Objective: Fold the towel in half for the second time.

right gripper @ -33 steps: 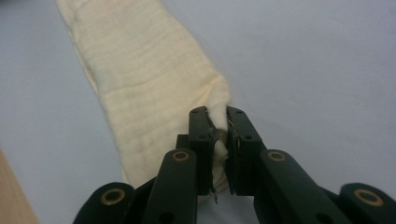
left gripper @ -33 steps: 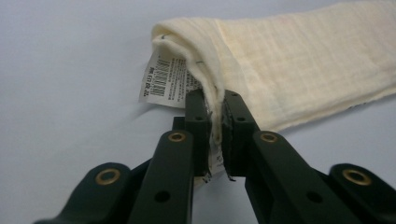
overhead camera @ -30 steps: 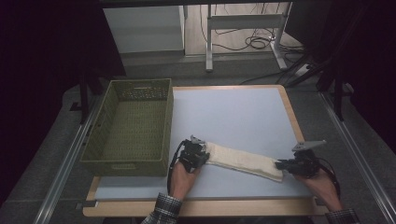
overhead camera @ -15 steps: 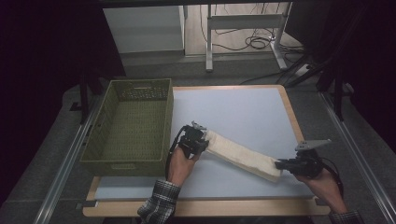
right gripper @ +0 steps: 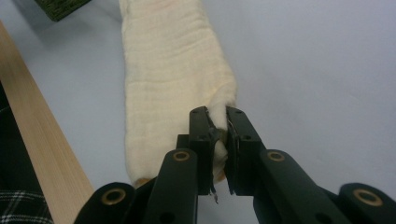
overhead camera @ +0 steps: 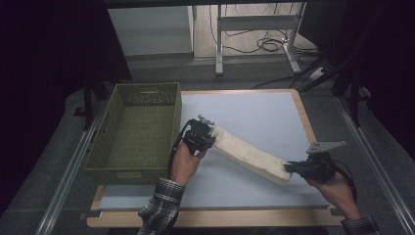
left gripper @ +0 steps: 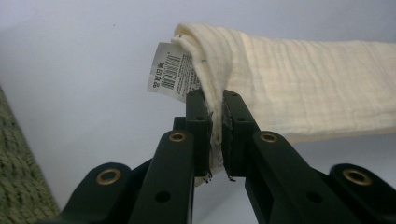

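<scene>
Pale blue tabletop (overhead camera: 254, 112) with a wooden rim is lying under me, dark floor and cables showing beyond its far edge. Left of me an olive basket (overhead camera: 134, 129) is sitting. My left gripper (overhead camera: 199, 136) is pinching one end of the cream cloth (overhead camera: 249, 155), my right gripper (overhead camera: 299, 169) the other. Its white barcode tag (left gripper: 170, 72) is showing, print too small to read.

the print on the tag (left gripper: 170, 72) is too small to read; the jaws hide the cloth's (left gripper: 299, 88) pinched corner.
</scene>
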